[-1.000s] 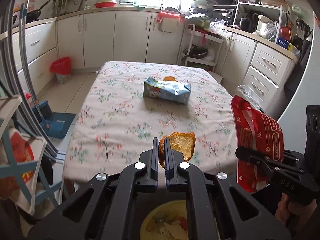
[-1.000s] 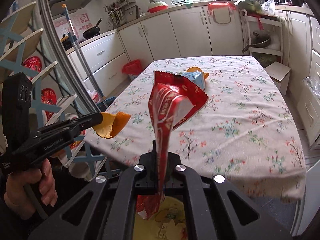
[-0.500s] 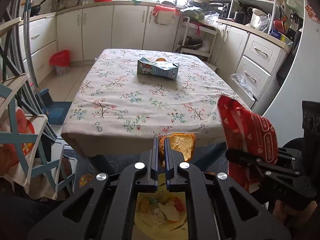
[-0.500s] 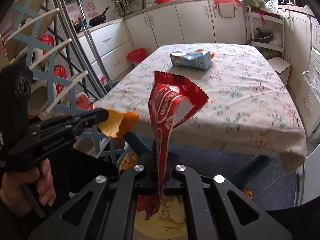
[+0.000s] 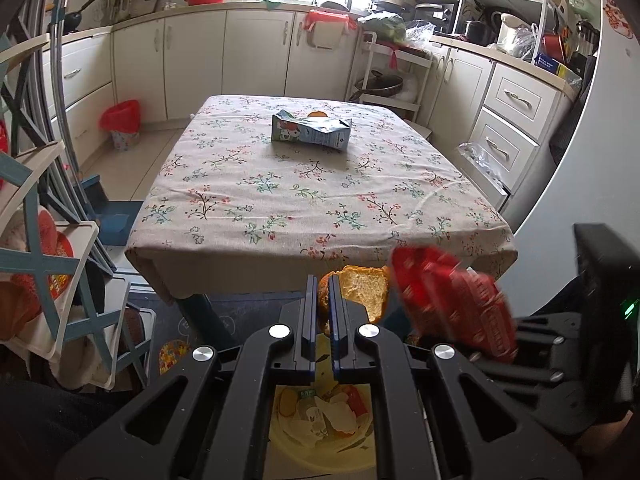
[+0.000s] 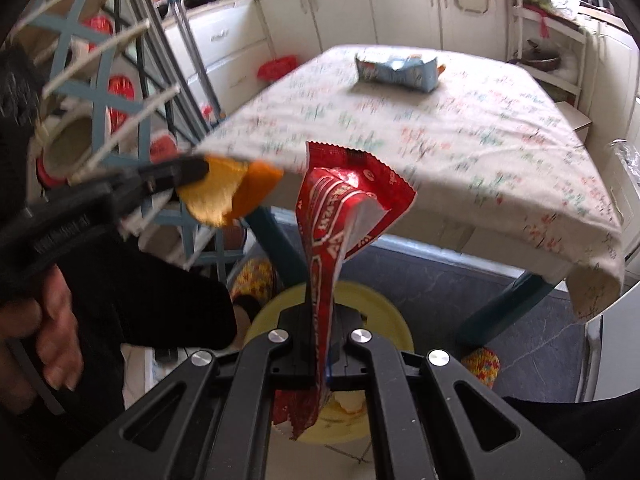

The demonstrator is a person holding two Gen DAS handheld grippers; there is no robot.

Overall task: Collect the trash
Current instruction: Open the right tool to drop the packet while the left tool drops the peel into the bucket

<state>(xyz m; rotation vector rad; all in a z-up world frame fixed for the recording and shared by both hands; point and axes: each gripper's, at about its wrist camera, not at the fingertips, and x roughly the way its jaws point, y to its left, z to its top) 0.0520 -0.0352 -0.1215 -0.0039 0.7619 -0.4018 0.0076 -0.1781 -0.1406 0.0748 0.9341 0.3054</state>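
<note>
Overhead-lit kitchen, floral tablecloth, white cabinets

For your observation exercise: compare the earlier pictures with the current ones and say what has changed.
Both tongs have drawn back from over the table to above the yellow bin. Unchanged: left tongs still clamp the orange peel, right tongs the red wrapper; the blue carton stays on the table.

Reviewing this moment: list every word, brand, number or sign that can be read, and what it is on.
None can be read.
Red wrapper: white lettering, blurred and creased.
Left hand-held gripper: raised lettering on its body, blurred.
Blue carton: cartoon picture, print too small.
Blue box on counter: label too small.
</note>
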